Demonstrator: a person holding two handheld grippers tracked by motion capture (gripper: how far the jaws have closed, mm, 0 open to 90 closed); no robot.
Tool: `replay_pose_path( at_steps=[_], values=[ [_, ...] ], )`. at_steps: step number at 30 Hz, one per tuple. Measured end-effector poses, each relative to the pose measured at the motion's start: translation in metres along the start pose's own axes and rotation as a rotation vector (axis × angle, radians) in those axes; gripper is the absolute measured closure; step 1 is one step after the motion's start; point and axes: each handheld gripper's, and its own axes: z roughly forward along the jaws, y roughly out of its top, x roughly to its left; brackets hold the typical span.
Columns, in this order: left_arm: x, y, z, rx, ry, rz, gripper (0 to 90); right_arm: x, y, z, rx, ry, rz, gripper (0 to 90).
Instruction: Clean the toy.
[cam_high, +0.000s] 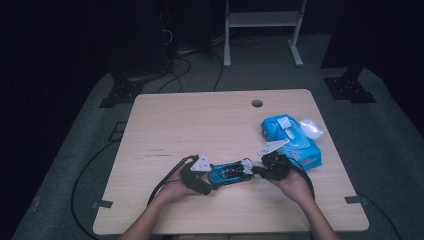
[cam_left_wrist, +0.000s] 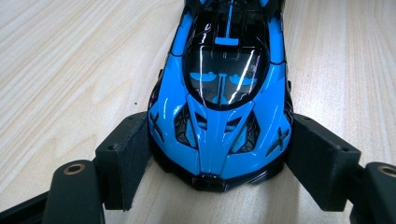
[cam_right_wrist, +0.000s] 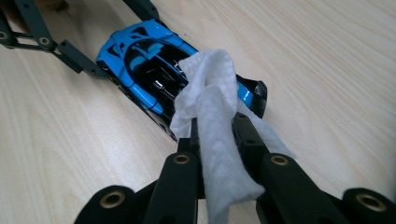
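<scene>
left gripper (cam_left_wrist: 217, 158) clamps toy car (cam_left_wrist: 224, 93) | wipe (cam_right_wrist: 210, 107) on car | wipes pack (cam_high: 292, 137) beside

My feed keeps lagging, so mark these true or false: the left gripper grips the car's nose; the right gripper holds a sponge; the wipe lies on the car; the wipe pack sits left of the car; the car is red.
1. The left gripper grips the car at its nose: true.
2. The right gripper holds a sponge: false, it is shut on a white wipe.
3. The wipe lies on the car: true.
4. The wipe pack sits left of the car: false, it is to the right.
5. The car is red: false, blue and black.
</scene>
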Motion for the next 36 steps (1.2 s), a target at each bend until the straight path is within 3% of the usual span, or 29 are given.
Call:
replay_pose_path(
  at_steps=[6,11,18,20,21,24,25,27,28,31,32,36],
  values=[
    [0.0,0.0,-0.001,0.006,0.003,0.006,25.4,0.003,-0.001,0.01,0.026,0.033,-0.013,80.7],
    [-0.001,0.001,-0.002,0.023,0.022,0.003,21.4,0.004,-0.003,0.012,0.008,0.047,0.005,80.6],
    [0.005,0.004,-0.008,0.021,-0.012,-0.029,21.3,0.003,-0.006,0.012,-0.004,0.05,0.008,80.6],
    [0.009,0.004,-0.014,-0.023,-0.032,-0.081,21.8,0.004,-0.007,0.011,-0.014,0.046,0.008,80.6],
    [0.009,0.004,-0.014,-0.023,-0.032,-0.081,22.4,0.004,-0.008,0.011,-0.018,0.046,0.008,80.6],
    [0.016,0.002,-0.018,-0.063,-0.042,-0.161,23.0,0.005,-0.011,0.011,-0.038,0.043,0.011,80.7],
    [0.016,0.002,-0.018,-0.063,-0.042,-0.161,23.4,0.005,-0.011,0.011,-0.038,0.043,0.011,80.7],
    [0.019,0.003,-0.016,-0.071,-0.039,-0.209,23.8,0.006,-0.012,0.011,-0.044,0.039,0.007,80.7],
    [0.021,0.003,-0.015,-0.079,-0.056,-0.247,26.6,0.006,-0.013,0.011,-0.046,0.039,0.005,80.7],
    [0.022,0.004,-0.012,-0.067,-0.07,-0.277,27.2,0.006,-0.014,0.011,-0.053,0.035,0.002,80.7],
    [0.023,0.004,-0.008,-0.063,-0.084,-0.31,27.6,0.007,-0.014,0.011,-0.057,0.032,0.002,80.8],
    [0.027,0.002,-0.005,-0.056,-0.097,-0.373,28.4,0.008,-0.017,0.01,-0.076,0.028,-0.009,81.0]
  ],
)
